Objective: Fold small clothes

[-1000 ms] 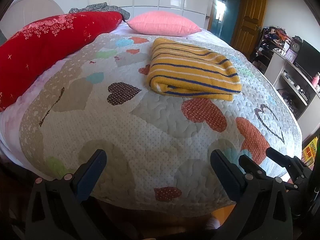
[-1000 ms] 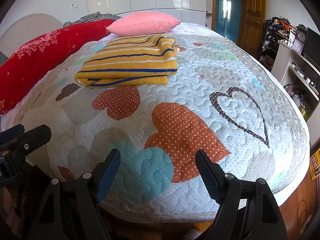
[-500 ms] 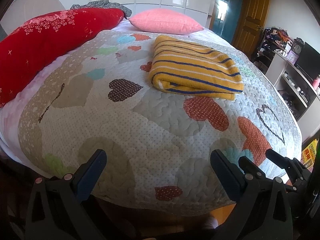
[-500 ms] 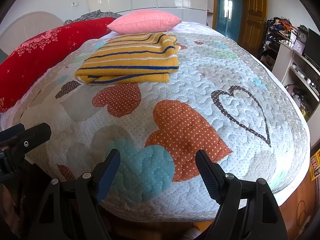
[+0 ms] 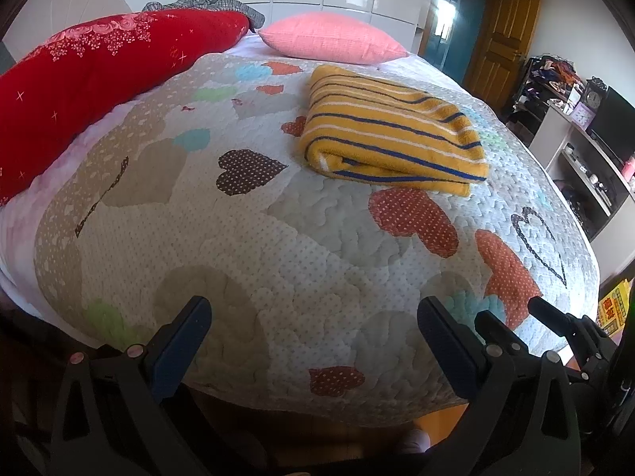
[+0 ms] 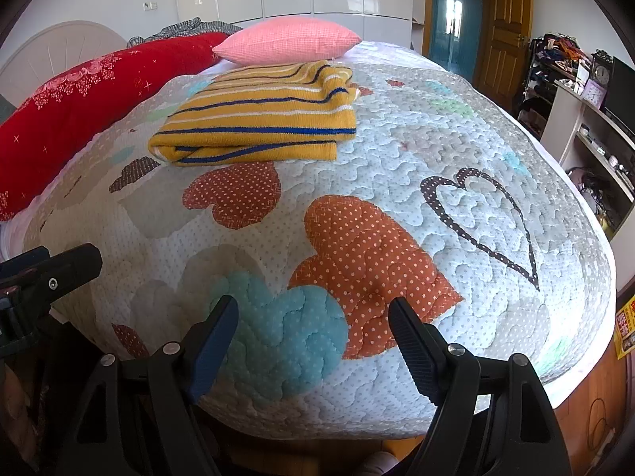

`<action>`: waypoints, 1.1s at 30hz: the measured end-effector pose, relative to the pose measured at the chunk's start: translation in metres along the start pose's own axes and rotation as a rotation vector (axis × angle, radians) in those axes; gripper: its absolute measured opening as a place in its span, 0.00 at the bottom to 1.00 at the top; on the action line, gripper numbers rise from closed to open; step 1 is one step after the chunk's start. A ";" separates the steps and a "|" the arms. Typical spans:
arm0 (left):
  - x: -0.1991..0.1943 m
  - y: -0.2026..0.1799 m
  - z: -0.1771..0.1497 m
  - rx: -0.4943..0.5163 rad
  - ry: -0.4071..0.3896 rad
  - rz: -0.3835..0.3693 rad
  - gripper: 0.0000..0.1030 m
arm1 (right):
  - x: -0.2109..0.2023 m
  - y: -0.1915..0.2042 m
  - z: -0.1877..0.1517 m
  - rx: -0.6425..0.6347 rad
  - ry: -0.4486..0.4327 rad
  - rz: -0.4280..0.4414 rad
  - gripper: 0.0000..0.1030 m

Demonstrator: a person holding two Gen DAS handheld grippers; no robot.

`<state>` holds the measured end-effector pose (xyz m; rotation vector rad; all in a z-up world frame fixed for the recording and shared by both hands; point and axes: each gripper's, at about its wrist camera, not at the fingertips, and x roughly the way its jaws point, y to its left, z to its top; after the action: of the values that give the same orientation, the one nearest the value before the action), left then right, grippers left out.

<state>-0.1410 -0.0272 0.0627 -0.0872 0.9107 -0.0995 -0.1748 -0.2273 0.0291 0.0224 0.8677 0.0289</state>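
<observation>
Yellow knit garment (image 5: 393,139) with blue and white stripes, folded into a thick rectangle, lying flat on a quilted bedspread (image 5: 278,261) patterned with dotted hearts. It sits toward the far half of the bed, just in front of a pink pillow (image 5: 333,37) and apart from a long red bolster (image 5: 99,67) along the left edge. Left gripper (image 5: 313,317) and right gripper (image 6: 313,317) both hang over the near edge of the bedspread, well short of the garment, jaws spread wide with nothing between them. In the left wrist view the right gripper appears at lower right. A wooden door (image 6: 508,23) and cluttered shelves (image 6: 555,67) stand beyond the bed.
</observation>
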 end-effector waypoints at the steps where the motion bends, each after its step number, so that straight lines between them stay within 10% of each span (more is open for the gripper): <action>1: 0.000 0.000 0.000 -0.001 0.001 0.000 1.00 | 0.000 0.000 0.000 0.000 0.000 0.000 0.80; 33: -0.007 -0.001 0.001 0.028 -0.042 0.092 1.00 | 0.005 -0.002 0.002 -0.030 0.007 0.002 0.80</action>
<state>-0.1447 -0.0272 0.0694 -0.0211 0.8698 -0.0248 -0.1696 -0.2297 0.0263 -0.0053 0.8738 0.0435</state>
